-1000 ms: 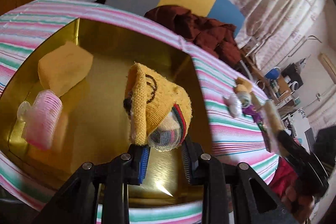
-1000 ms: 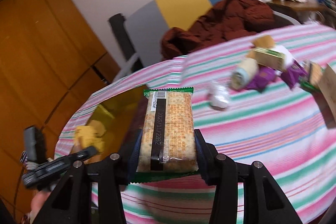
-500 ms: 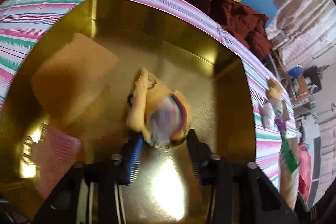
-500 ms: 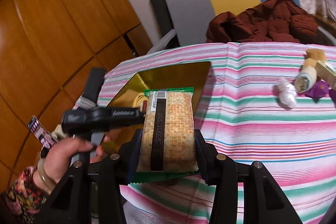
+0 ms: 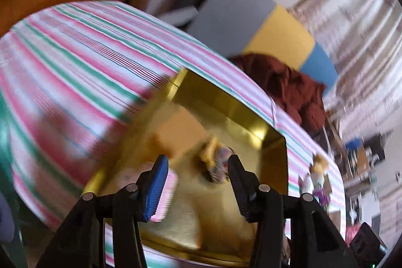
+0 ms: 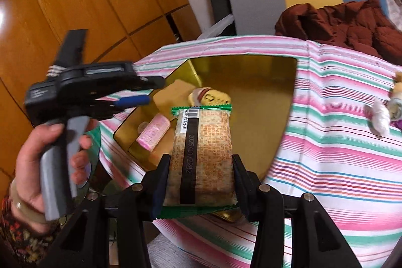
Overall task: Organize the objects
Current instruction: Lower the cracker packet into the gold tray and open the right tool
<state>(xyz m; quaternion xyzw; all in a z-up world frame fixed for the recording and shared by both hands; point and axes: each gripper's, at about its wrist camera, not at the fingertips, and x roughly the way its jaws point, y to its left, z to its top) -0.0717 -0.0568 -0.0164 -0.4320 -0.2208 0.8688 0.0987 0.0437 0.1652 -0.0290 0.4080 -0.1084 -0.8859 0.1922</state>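
Note:
A gold tray [image 6: 271,102] lies on the striped tablecloth. In it are a yellow sock doll [image 6: 209,97], a yellow sponge [image 6: 173,92] and a pink hair roller [image 6: 153,132]. My right gripper [image 6: 199,182] is shut on a cracker packet [image 6: 202,155] and holds it above the tray's near edge. My left gripper [image 5: 196,182] is open and empty, raised above the tray's left side; it also shows in the right wrist view [image 6: 140,92]. The left wrist view is blurred; the doll [image 5: 213,160] lies in the tray [image 5: 251,117] beyond the fingers.
Several small objects [image 6: 384,109] lie on the cloth at the right. A chair with a brown jacket [image 6: 346,24] stands behind the table. Wooden cabinets [image 6: 75,4] are at the left. The table's left edge is close to the tray.
My left gripper has opened, let the yellow sock doll go in the tray and pulled back up to the left. My right gripper has brought the cracker packet over the tray's near edge.

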